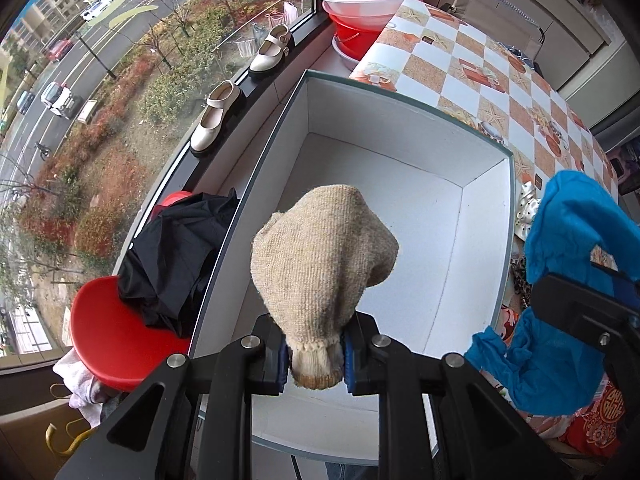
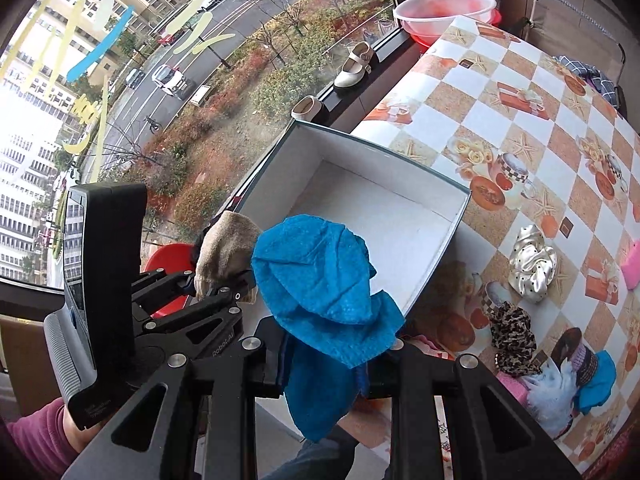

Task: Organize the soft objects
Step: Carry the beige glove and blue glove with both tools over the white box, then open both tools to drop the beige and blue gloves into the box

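My left gripper [image 1: 316,364] is shut on the cuff of a beige knitted glove [image 1: 324,256] and holds it over the near end of a white open box [image 1: 476,152]. My right gripper [image 2: 326,368] is shut on a blue cloth [image 2: 320,280] and holds it above the box's near right corner [image 2: 460,216]. The blue cloth also shows at the right of the left wrist view [image 1: 568,232]. The left gripper with the glove [image 2: 228,248] shows at the left of the right wrist view. The box interior is bare.
On the checkered tablecloth [image 2: 540,120] lie a white dotted scrunchie [image 2: 532,264], a leopard scrunchie [image 2: 512,336], a pink item [image 2: 632,268] and a fluffy pale blue item [image 2: 560,384]. A red stool [image 1: 116,328] with black cloth [image 1: 172,260] stands left of the box. Shoes [image 1: 216,120] and basins [image 1: 368,4] line the windowsill.
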The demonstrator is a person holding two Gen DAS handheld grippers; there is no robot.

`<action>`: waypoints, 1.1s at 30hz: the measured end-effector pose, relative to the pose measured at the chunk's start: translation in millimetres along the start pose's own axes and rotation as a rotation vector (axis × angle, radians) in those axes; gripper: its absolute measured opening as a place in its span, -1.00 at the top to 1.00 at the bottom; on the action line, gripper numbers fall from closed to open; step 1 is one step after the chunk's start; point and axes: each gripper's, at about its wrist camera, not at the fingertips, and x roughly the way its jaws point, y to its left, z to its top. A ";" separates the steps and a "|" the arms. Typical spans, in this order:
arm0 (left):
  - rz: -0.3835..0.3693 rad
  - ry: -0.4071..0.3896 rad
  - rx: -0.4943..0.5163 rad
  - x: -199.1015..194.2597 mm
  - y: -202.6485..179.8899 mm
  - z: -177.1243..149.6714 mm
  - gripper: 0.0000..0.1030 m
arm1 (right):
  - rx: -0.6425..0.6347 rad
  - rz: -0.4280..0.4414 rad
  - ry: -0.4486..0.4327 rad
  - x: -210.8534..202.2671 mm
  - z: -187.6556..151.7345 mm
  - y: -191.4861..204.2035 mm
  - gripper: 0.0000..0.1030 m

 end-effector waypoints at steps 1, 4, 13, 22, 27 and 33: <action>-0.002 0.006 -0.004 2.0 1.8 -1.7 0.57 | -0.001 0.000 0.004 2.2 -0.1 1.5 0.49; -0.001 0.018 -0.009 6.7 6.2 -7.3 0.57 | -0.002 0.000 0.012 6.5 -0.7 3.5 0.49; 0.002 0.036 -0.008 14.5 9.9 -15.2 0.57 | 0.013 0.001 0.025 13.7 0.3 7.6 0.49; 0.001 0.058 -0.019 21.4 16.7 -20.3 0.57 | -0.009 -0.008 0.044 23.4 1.5 17.5 0.49; -0.003 0.066 -0.029 24.9 19.4 -21.8 0.56 | -0.014 -0.016 0.056 28.4 2.4 18.2 0.49; -0.008 0.073 -0.031 28.9 18.3 -23.5 0.50 | -0.014 -0.023 0.066 33.0 2.1 18.2 0.49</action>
